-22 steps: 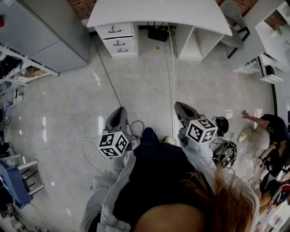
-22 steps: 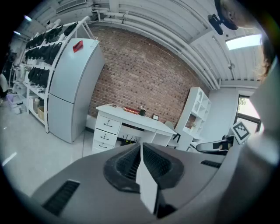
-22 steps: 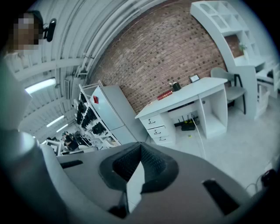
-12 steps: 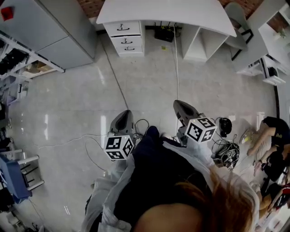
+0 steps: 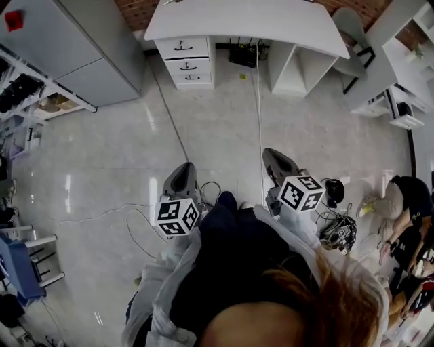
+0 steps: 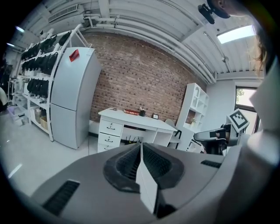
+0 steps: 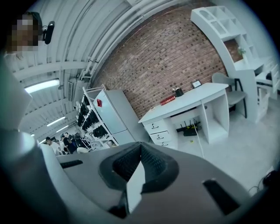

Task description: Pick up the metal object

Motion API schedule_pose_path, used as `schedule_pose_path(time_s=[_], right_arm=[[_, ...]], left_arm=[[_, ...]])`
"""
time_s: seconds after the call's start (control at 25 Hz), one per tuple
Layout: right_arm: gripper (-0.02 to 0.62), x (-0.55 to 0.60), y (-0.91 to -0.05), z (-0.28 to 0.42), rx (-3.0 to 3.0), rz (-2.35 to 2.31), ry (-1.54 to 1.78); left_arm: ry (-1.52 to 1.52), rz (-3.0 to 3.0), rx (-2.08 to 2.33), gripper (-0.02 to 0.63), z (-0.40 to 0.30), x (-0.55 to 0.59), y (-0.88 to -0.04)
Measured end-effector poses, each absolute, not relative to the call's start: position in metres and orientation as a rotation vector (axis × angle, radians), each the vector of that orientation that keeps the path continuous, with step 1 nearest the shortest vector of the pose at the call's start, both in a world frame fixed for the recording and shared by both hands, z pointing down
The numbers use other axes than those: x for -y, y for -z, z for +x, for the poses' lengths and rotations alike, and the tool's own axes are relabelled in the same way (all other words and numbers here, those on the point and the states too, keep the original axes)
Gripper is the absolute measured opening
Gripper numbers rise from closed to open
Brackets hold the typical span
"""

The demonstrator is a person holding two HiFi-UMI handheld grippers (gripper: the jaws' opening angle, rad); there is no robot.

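Both closed tight, nothing gripped: left tool (image 6: pixel 141 151) and right tool (image 7: pixel 140 153). No metal object to be found in any view. Straight ahead of both, well apart: white tabletop (image 5: pixel 247 19), small items there too tiny to name; neither tool clearly nearer.

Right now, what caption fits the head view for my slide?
Both shut, the left hand-held gripper and right hand-held gripper point toward a white desk.
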State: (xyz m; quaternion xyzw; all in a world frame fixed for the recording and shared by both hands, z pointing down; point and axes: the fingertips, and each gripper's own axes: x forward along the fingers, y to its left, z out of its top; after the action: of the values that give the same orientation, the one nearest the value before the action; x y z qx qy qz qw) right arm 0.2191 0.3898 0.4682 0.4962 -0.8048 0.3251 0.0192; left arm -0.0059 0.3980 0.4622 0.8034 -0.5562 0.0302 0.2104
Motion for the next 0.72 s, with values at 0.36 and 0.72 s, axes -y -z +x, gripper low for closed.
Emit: schedule_pose_path(time_s=[0.36,0.72], right_arm=[[0.006,-0.367,-0.466,0.201,2.537,1.539,-0.996],[0.006,-0.343,-0.465,0.195,2.547,1.540,-0.981]], left_arm=[[-0.077,2.257,1.550,0.032,-0.026,-0.376,-0.460],[-0.089,2.222,1.567,0.032,-0.036,-0.356,-0.468]])
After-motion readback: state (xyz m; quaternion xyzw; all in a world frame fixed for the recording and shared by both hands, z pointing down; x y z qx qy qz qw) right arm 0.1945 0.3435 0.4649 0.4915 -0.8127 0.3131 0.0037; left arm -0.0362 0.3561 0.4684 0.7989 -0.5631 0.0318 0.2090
